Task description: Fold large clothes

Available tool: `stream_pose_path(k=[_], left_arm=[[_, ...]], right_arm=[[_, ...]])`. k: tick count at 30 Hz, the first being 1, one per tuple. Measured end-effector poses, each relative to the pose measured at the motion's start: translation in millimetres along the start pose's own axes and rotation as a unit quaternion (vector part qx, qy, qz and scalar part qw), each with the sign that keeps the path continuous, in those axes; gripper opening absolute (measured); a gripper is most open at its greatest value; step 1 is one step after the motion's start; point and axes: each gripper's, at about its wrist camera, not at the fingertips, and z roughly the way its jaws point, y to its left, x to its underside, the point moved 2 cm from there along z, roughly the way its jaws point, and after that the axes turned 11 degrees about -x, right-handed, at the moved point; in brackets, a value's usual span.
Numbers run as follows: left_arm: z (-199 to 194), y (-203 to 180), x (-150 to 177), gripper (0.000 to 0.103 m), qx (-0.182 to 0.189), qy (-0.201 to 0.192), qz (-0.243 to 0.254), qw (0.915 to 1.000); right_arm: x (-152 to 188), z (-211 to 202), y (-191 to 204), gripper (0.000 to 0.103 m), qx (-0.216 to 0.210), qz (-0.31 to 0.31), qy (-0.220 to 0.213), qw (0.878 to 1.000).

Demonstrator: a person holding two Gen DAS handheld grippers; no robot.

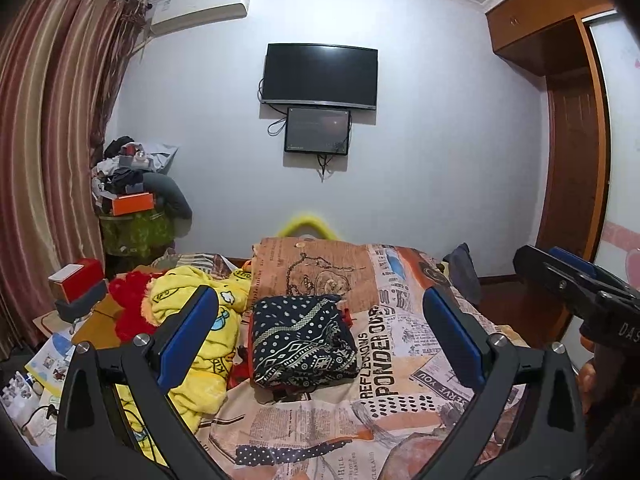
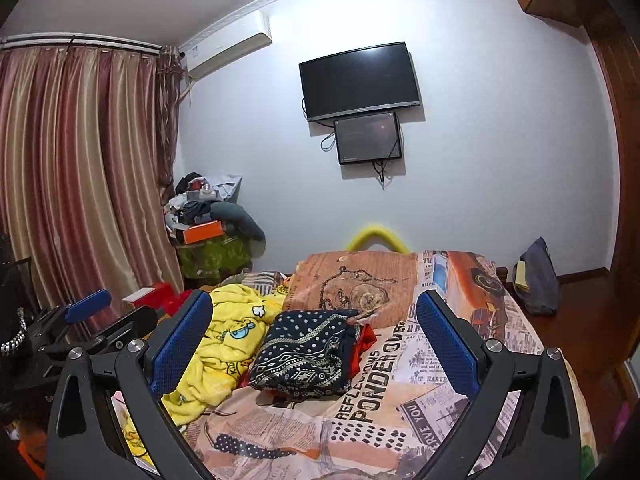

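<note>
The folded dark garment [image 1: 304,342] (navy with white dots and geometric bands) lies near the middle of the bed [image 1: 400,360], a compact rectangle whose long axis runs away from the cameras toward the far wall, tilting a little to the right in the right wrist view. A red cloth [image 2: 362,344] peeks out from beneath its right edge. Just to its left sprawls an unfolded yellow fleece garment [image 1: 200,332] with cartoon prints, and beyond that a red fuzzy item [image 1: 130,308].

The left gripper [image 1: 320,314] hovers above the bed with its blue-padded fingers spread wide, nothing between them; the right gripper [image 2: 314,312] is likewise spread wide and empty. Each appears at the edge of the other's view.

The bed carries a newspaper-print cover reading "REFLECTIONS PONDER OVER" and "SERVE YOU". A brown pillow [image 1: 316,270] with a line drawing sits at the far end, a yellow curved object [image 1: 306,224] behind it. On the pale wall hang a dark television [image 1: 320,74] and a smaller screen [image 1: 318,131] below it, with an air conditioner [image 1: 200,12] up left. Striped curtains [image 1: 52,120] cover the left side, a cluttered pile [image 1: 132,192] stands in the corner, and a wooden wardrobe [image 1: 568,120] rises at the right.
</note>
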Motion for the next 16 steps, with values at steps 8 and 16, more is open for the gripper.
stream_pose_path(k=[8, 16], left_arm=[[-2.3, -0.2, 0.0, 0.103, 0.009, 0.0, -0.003, 1.0], [-0.6, 0.4, -0.1, 0.103, 0.011, 0.005, -0.006, 0.9999]], right_arm=[[-0.4, 1.9, 0.7, 0.101, 0.005, -0.001, 0.001, 1.0], [0.3, 3.3, -0.7, 0.101, 0.006, 0.003, 0.002, 1.0]])
